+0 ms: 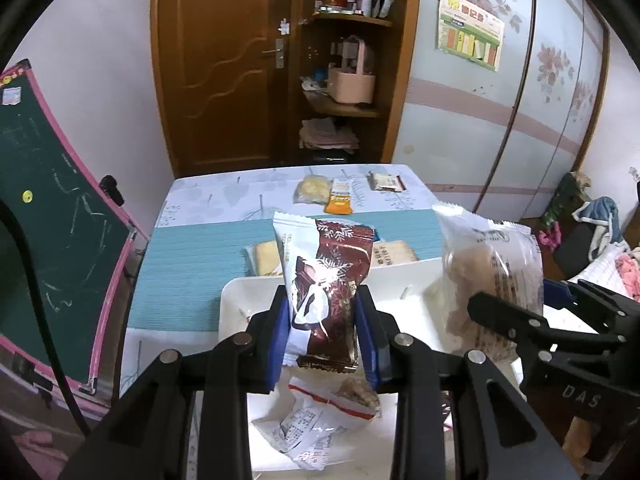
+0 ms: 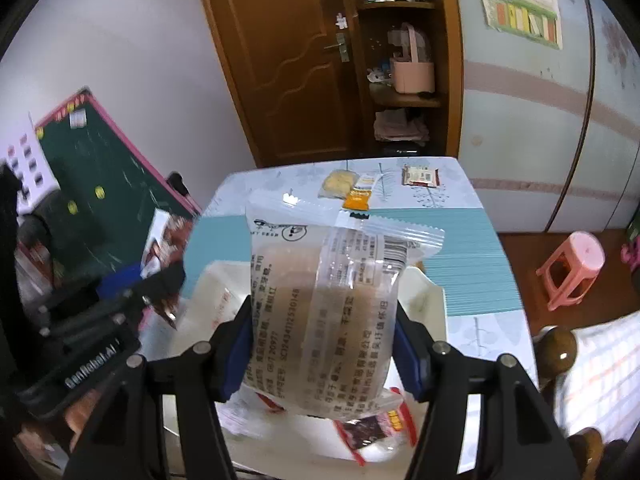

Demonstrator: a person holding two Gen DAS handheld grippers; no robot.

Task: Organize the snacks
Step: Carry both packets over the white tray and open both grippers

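Both my tongs point forward and steeply down over the white tray [image 1: 236, 300], side by side, the right one just to the right of the left; my left gripper [image 1: 325, 332] is clenched on a brown-and-white snack packet [image 1: 324, 280], its blue pads [image 1: 279, 344] pressing the packet's lower half from either side; that packet stands upright, long axis running up and away from me, its crimped white end at the top and its brown end hanging below the pads; my right gripper [image 2: 324, 344] is closed on a clear packet with a pale brown cake inside [image 2: 324, 300], gripped across its lower middle; it too stands on end, long axis vertical, sealed edge uppermost and printed back facing me, tilted a little to the right; both packets hang above the tray, which sits on a teal mat [image 1: 192, 264] on the table [image 1: 200, 196]; in the tray beneath I count two loose packets, a white one with red trim [image 1: 320, 428] under my left tongs and a red-edged one with dark filling [image 2: 372, 428] under my right; behind the tray lies one yellowish packet [image 1: 264, 258] on the mat; at the far end of the table lie three more: a pale yellow one [image 1: 312, 190], an orange one [image 1: 340, 198] touching it, and a brown-ended one [image 1: 386, 181] apart to the right.
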